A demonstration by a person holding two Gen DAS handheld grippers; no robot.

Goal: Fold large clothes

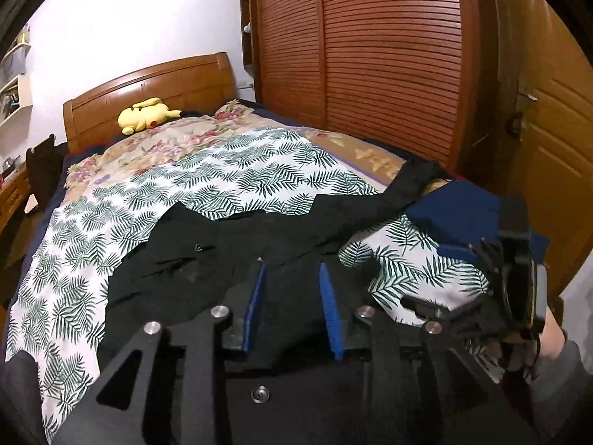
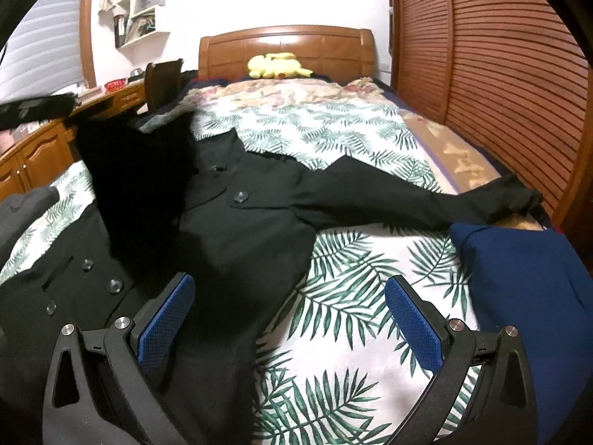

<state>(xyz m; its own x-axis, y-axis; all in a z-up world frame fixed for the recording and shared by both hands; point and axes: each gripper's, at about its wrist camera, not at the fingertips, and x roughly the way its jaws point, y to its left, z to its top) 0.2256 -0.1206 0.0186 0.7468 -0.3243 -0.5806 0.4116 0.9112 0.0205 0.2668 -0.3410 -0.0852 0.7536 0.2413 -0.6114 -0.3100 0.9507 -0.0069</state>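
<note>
Two open grippers are held over a black coat (image 2: 237, 200).
The coat is spread flat on the bed (image 2: 352, 278) so it can be folded; nothing is gripped by the left gripper (image 1: 292, 296) or right gripper (image 2: 289, 319).

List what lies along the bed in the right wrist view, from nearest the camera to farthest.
Right gripper with jaws wide open → black coat spread on the palm-leaf sheet → floral blanket → yellow plush toy → wooden headboard.
</note>
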